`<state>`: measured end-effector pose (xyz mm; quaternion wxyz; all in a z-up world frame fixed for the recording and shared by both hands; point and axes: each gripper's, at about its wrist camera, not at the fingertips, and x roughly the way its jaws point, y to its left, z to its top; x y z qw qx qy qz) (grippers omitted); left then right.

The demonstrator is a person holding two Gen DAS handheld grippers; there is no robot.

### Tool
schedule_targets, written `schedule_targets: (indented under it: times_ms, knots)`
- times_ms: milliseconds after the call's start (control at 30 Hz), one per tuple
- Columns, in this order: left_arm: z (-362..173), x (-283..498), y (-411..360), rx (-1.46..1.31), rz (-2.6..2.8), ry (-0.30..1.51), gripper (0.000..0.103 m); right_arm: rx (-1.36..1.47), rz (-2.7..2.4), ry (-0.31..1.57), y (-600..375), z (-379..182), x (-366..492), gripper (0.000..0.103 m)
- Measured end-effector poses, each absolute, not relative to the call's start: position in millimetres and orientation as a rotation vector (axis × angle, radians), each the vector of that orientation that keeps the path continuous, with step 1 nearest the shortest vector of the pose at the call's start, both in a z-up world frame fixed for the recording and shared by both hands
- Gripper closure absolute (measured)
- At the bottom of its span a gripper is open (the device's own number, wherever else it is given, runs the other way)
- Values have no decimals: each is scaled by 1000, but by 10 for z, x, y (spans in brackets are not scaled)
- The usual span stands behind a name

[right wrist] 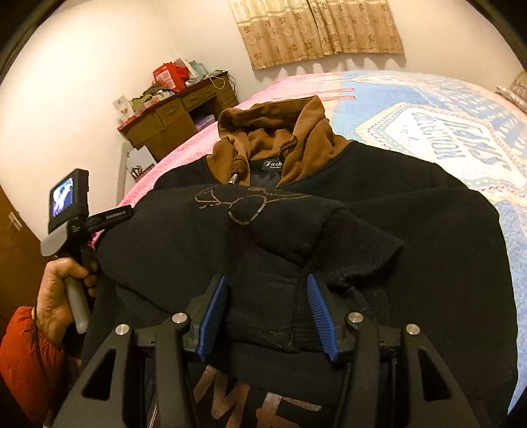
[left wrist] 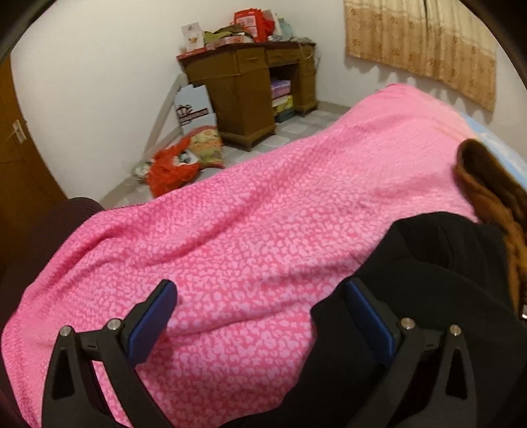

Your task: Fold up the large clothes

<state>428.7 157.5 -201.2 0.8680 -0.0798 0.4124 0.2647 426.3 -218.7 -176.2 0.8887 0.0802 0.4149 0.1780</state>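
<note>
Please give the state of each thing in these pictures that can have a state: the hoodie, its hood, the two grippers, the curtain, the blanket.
Hoodie: lying on the bed, partly folded, a sleeve laid over the chest.
Hood: brown, lying open above the collar.
Right gripper: half open, black fabric between its fingers; grip unclear.
Left gripper: open, empty, over the blanket.
Blanket: pink, spread out, wrinkled.
Curtain: drawn shut.

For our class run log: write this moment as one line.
left gripper: open over pink blanket | right gripper: open above black hoodie

Neck label (right wrist: 273, 164) reads "Fash"; handheld device (right wrist: 117, 213) reads "GenRobot.AI".
</note>
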Motion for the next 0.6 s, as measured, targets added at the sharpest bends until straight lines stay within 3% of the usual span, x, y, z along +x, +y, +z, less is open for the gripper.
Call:
schedule_targets:
  times_ms: [300,433,600]
  knots:
    - [-1315,3829,1432,-38,402,695,0,235,368,791,-2596,-1229,3885,50]
    - [-1024,4096,1249,-3,333,666,0,174,348,765,-2559,-863,4331,49]
    - [-1019,4674,826,59,258,722,0,206,331,827,-2439,-797,5241,49]
